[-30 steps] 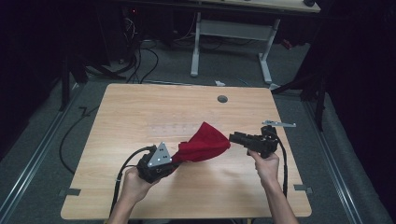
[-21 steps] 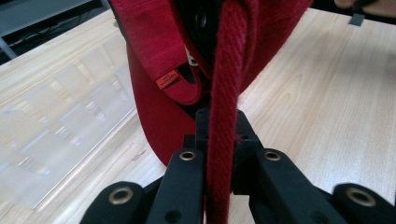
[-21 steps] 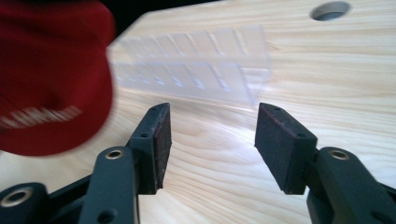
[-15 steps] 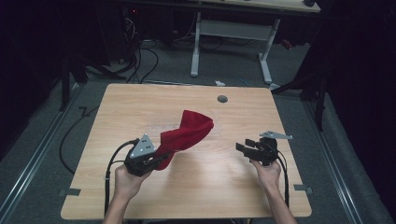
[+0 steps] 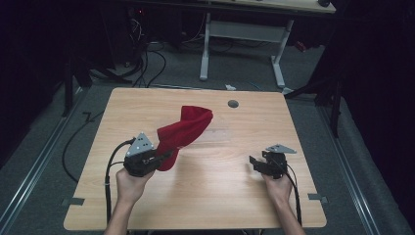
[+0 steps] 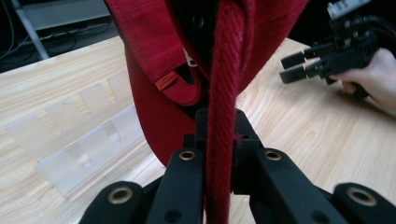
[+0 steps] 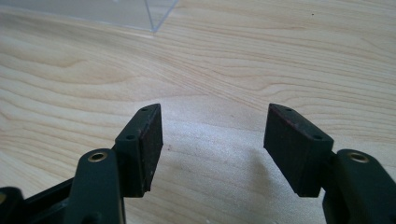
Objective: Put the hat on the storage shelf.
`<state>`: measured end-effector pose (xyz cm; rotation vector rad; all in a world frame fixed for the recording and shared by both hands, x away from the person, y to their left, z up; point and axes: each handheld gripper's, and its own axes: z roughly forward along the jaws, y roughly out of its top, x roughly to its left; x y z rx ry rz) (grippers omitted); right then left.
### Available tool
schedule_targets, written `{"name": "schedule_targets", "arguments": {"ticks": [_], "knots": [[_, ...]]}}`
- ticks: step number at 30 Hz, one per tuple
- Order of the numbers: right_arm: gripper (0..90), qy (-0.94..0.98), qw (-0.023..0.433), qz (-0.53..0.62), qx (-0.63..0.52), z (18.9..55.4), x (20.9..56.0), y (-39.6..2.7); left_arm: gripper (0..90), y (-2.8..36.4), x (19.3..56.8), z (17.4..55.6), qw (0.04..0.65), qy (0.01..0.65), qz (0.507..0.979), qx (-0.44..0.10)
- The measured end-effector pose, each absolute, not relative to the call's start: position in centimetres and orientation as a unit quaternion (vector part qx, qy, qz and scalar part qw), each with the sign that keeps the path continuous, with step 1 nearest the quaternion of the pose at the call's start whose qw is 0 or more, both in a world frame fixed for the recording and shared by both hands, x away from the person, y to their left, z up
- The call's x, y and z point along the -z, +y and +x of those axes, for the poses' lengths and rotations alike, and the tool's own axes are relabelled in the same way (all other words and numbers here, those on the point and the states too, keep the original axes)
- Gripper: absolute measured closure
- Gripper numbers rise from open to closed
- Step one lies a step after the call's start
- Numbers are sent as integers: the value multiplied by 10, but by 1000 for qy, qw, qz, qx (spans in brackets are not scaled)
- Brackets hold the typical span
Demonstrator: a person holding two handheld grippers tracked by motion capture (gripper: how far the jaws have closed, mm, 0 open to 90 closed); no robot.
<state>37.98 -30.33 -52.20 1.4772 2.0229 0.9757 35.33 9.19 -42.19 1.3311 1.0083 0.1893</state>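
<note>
A red knitted cloth, perhaps a hat, rises up and to the right from my left gripper, which is shut on its thick hem. In the left gripper view the hem runs straight between the jaws of that gripper, and a small orange tag shows on a fold. My right gripper is low over the table at the right, apart from the cloth. Its jaws have just been opening and stand wide with nothing between them. It also appears far off in the left gripper view.
The wooden table has a round cable hole near its far edge. A clear plastic rack lies on the table beside the cloth; its corner lies ahead of the right gripper. Another desk's legs stand behind.
The right gripper has let go of the cloth, opened and sunk toward the table. The left gripper has moved left with the cloth, which now trails up from it alone.
</note>
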Motion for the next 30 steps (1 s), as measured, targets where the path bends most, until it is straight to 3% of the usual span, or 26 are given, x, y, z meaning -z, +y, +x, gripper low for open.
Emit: {"name": "schedule_targets", "arguments": {"ticks": [6,30], "knots": [[369,751,235,528,-318,382,530,-299,851,95,418,363,662,456,587,-101],[348,751,234,529,-317,382,531,-297,850,123,404,406,702,507,485,-122]]}}
